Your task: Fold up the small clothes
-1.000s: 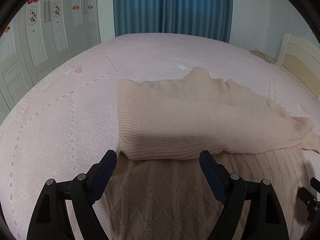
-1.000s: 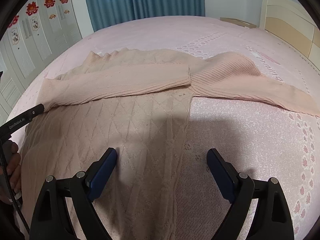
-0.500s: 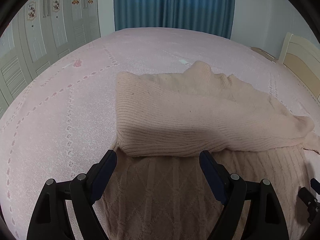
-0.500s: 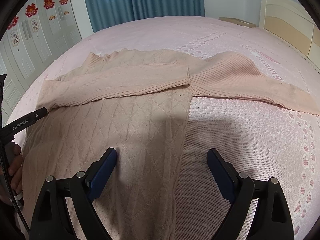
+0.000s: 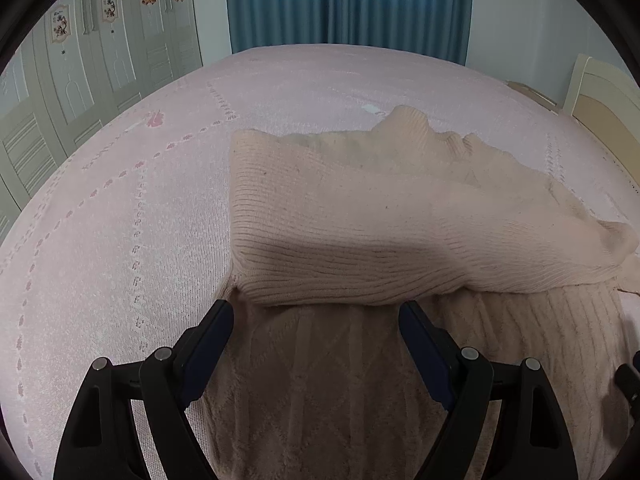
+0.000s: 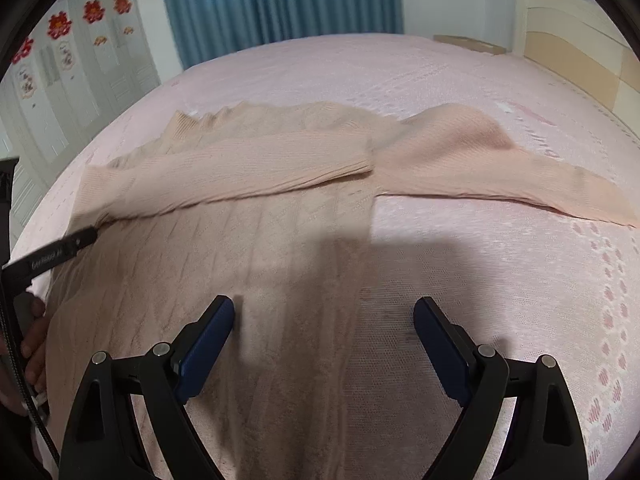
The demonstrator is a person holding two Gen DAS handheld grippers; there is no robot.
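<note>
A peach knitted sweater (image 6: pixel 248 264) has a soft, matt body worked in a raised diamond pattern; its sleeves (image 5: pixel 360 236) are finely ribbed. It lies on a pale pink woven bedspread (image 5: pixel 120 220), matt, with small openwork holes. The gripper fingers (image 6: pixel 208 336) are matt black plastic with dark blue pads and small shiny metal pins. The blue curtain (image 5: pixel 344 0) is cloth; the wardrobe doors (image 5: pixel 100 68) look smooth and painted.

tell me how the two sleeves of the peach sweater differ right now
The left ribbed peach sleeve is folded across the diamond-knit sweater body; the right ribbed peach sleeve stretches outward on the pink bedspread. The left one's cuff ends at the body's right edge; the right one's cuff lies far off the body. Both share the rib knit.
</note>
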